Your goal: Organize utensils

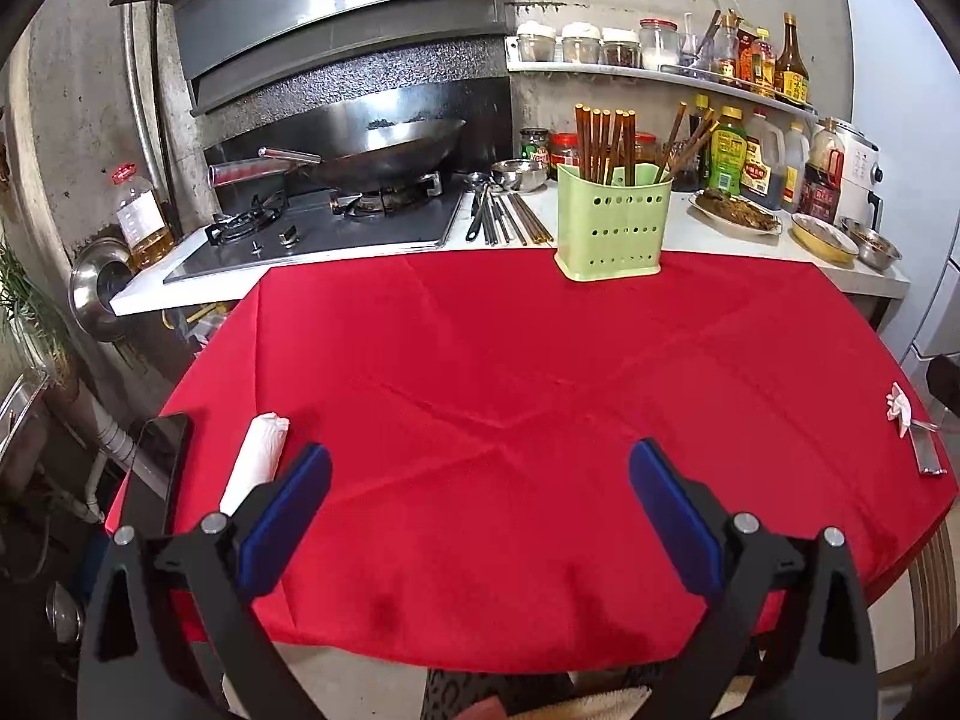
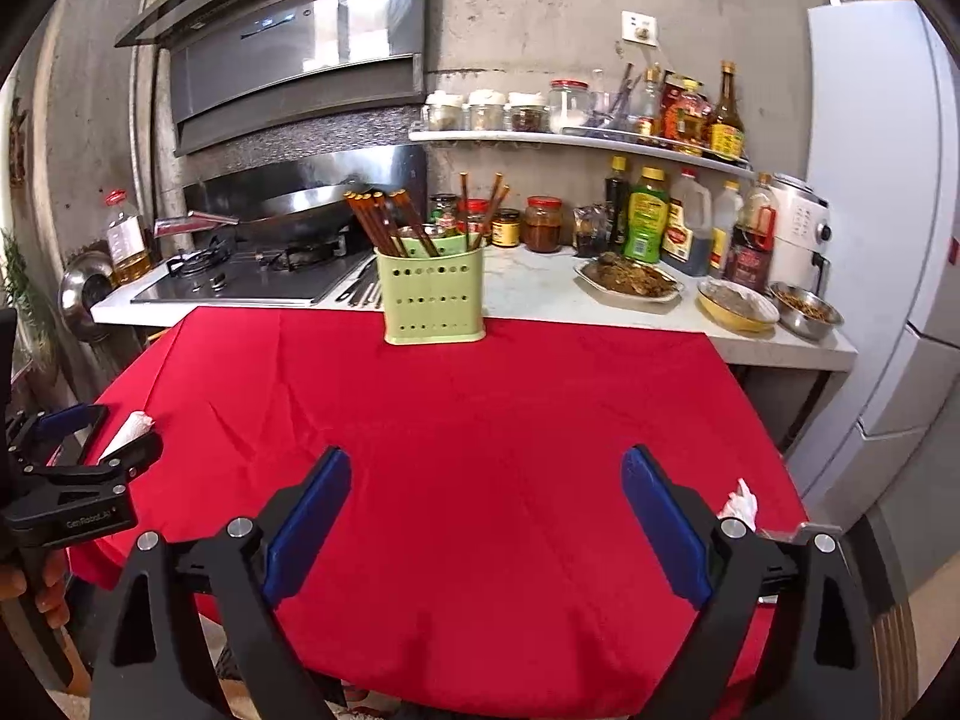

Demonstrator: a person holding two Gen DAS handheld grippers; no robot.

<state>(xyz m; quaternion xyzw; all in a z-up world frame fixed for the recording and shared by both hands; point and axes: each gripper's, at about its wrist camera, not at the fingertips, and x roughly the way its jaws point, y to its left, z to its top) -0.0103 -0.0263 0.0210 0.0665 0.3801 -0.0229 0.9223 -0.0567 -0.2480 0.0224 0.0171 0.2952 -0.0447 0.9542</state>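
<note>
Kitchen corner, concrete wall; red-clothed tabletop [image 1: 480,372] butts against a white counter [image 1: 672,228] carrying a hob with a wok [image 1: 384,156], bottles and dishes of food. Green holder [image 1: 612,222] stands at the far edge of the cloth, brown chopsticks [image 1: 603,141] upright in it; more utensils [image 1: 501,216] lie flat on the counter just left of it, beside the hob. Left tongs [image 1: 480,498] and right tongs [image 2: 486,504] both hover over the near cloth, released and empty; a white roll [image 1: 255,459] and a phone [image 1: 159,456] lie near-left.
</note>
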